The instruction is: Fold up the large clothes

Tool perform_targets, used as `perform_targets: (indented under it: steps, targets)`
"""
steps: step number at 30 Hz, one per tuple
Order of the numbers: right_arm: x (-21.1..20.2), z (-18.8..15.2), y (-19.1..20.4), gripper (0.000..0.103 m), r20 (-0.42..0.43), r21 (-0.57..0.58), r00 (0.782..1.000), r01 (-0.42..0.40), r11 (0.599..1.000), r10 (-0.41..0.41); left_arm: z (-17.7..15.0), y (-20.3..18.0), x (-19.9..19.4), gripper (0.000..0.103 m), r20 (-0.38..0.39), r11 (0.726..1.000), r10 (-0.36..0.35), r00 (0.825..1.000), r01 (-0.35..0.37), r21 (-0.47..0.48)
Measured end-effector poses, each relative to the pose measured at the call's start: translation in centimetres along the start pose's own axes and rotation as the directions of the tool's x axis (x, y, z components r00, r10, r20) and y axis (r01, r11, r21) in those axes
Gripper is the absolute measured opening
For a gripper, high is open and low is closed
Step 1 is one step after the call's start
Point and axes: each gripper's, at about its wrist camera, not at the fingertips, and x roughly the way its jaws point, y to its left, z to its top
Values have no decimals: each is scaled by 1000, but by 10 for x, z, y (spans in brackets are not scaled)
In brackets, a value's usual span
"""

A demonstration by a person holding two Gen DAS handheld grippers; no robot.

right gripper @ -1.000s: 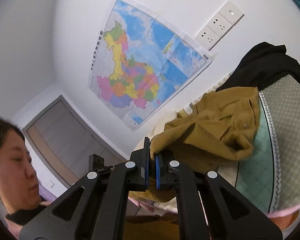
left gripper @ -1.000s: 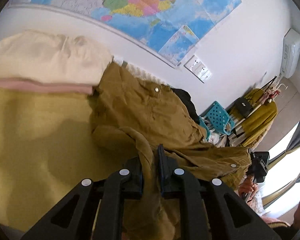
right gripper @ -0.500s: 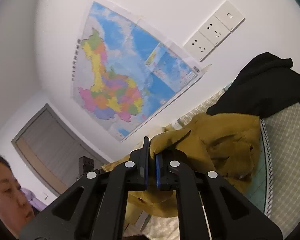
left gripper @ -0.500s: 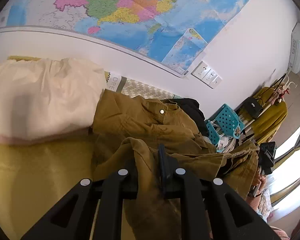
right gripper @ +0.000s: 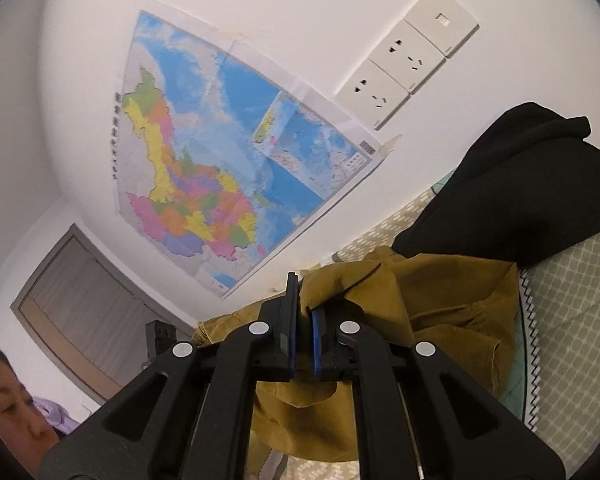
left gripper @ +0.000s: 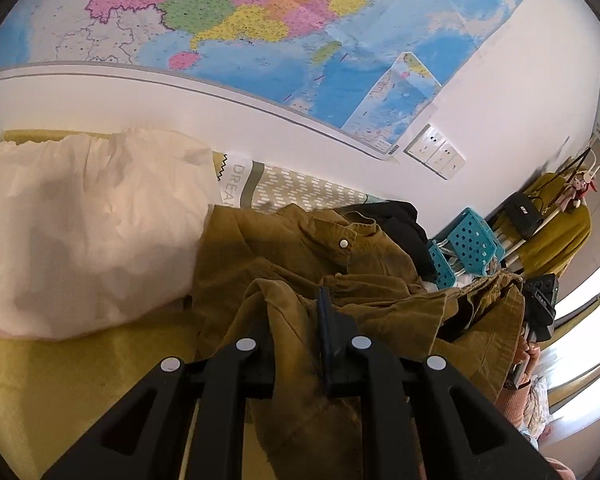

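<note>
The mustard-brown corduroy jacket (left gripper: 300, 256) lies crumpled on a bed, on a yellow sheet (left gripper: 60, 368), just beside a cream-white pillow (left gripper: 84, 232) at its left in the left wrist view. A white snap button (left gripper: 343, 243) shows on its collar. Behind it lies a black garment (right gripper: 516, 192) on a patterned grey-green blanket (right gripper: 572, 320).

The left gripper (left gripper: 296, 332) has its fingers clamped on a fold of the jacket; the cloth drapes over one finger and hides it, and the other finger (left gripper: 325, 320) stands against the fabric. The right gripper (right gripper: 303, 320) has its fingers pressed together on another edge of the same jacket, and a tip of cloth comes out above them.

On the white wall hangs a coloured map (right gripper: 220, 168), with wall sockets (right gripper: 408, 60) beside it. At the right in the left wrist view are turquoise plastic baskets (left gripper: 468, 240) and a clothes rack (left gripper: 548, 216) with a yellow garment. A person's head (right gripper: 8, 408) is at the lower left of the right wrist view.
</note>
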Motion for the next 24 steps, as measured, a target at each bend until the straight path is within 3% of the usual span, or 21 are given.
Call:
perform_targets:
  steps: [24]
  targets:
    - [58,31,-56,7,-68,108,990,129,986,-122,44,36,70,13,-100,997,57,993,-63,-55]
